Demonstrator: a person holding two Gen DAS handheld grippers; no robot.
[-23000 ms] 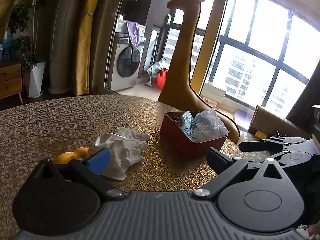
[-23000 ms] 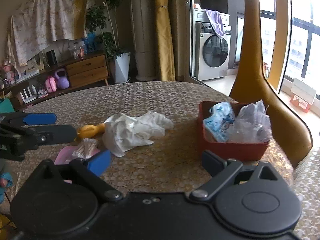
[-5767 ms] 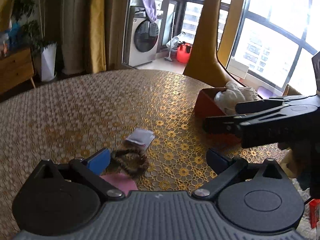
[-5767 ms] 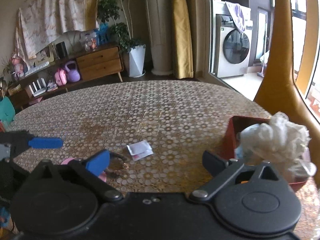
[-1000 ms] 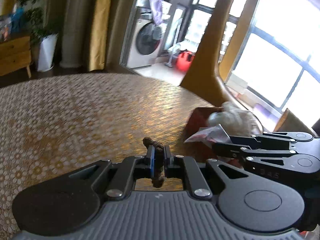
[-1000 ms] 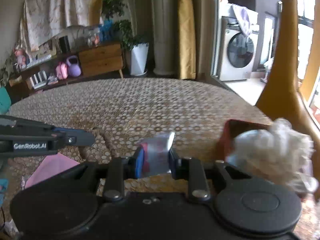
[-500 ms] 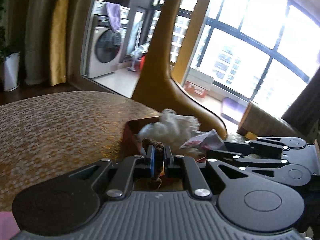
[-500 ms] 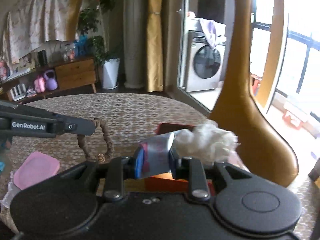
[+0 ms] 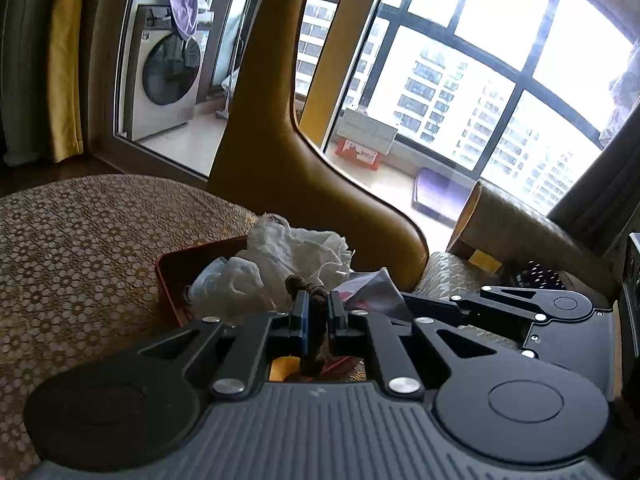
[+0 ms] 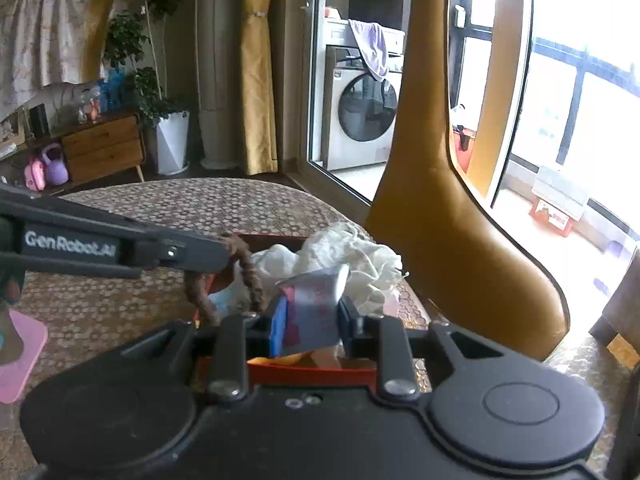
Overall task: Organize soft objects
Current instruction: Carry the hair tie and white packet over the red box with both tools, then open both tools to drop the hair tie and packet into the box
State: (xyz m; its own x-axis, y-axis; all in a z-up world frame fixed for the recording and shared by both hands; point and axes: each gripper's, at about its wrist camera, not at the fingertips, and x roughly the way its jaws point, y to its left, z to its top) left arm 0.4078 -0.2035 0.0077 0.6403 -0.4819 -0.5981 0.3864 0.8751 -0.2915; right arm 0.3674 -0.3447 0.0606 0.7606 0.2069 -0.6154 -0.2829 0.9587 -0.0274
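On my far left a pink pad [image 10: 18, 354] lies on the patterned table [image 9: 80, 240]. My left gripper [image 9: 316, 312] is clamped tight on a brown hair tie [image 10: 244, 268], whose loop hangs off its tip above the left side of the red box [image 9: 168, 276]. The box holds crumpled white cloth [image 9: 296, 252] and a pale mask [image 9: 212, 280]. Just right of the tie, my right gripper [image 10: 312, 316] pinches a flat silver packet [image 10: 316, 300] with red print, also over the box. Behind the box stands a tan giraffe figure [image 10: 448, 220], with a washer [image 10: 360, 116] beyond the glass.
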